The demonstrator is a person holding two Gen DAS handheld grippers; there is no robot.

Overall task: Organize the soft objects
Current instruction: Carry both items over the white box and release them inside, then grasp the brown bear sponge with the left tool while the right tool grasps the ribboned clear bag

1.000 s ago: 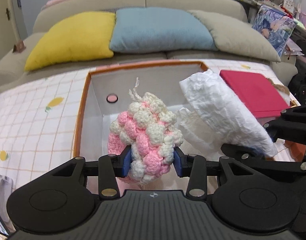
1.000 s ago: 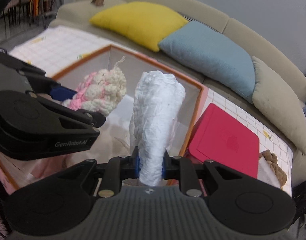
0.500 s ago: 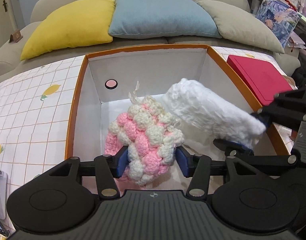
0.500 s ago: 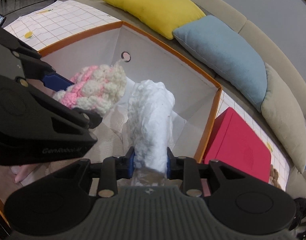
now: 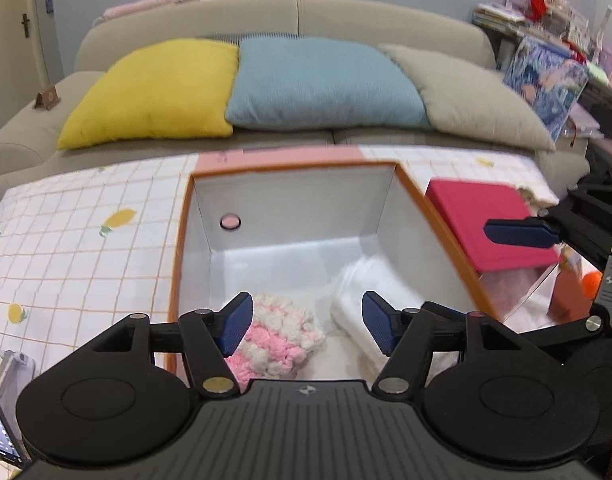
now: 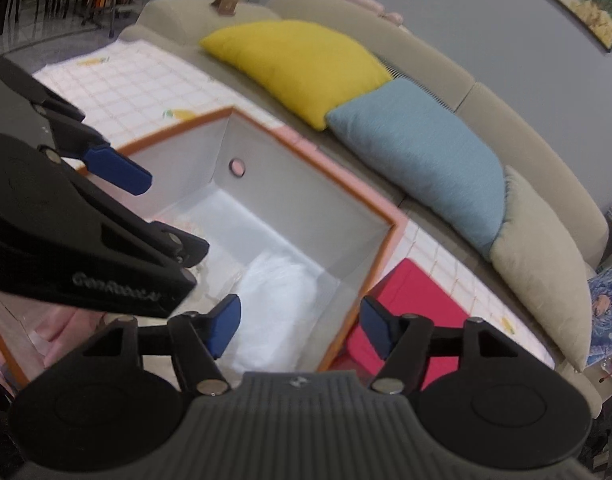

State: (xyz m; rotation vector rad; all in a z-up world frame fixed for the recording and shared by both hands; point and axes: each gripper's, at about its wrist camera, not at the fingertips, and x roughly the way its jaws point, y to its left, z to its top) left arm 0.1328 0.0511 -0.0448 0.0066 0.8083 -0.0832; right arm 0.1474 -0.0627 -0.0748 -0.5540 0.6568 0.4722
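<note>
The orange-rimmed white box (image 5: 437, 216) holds a pink-and-white crocheted piece (image 5: 280, 338) on its floor, with a white crinkled bundle (image 5: 369, 292) just beside it toward the red case (image 5: 485, 220) outside the box. The left gripper (image 5: 306, 328) tilts down over the crochet and the right gripper (image 6: 302, 326) over the bundle; both jaws have just been opening and are released, with nothing pressed between the blue pads.
</note>
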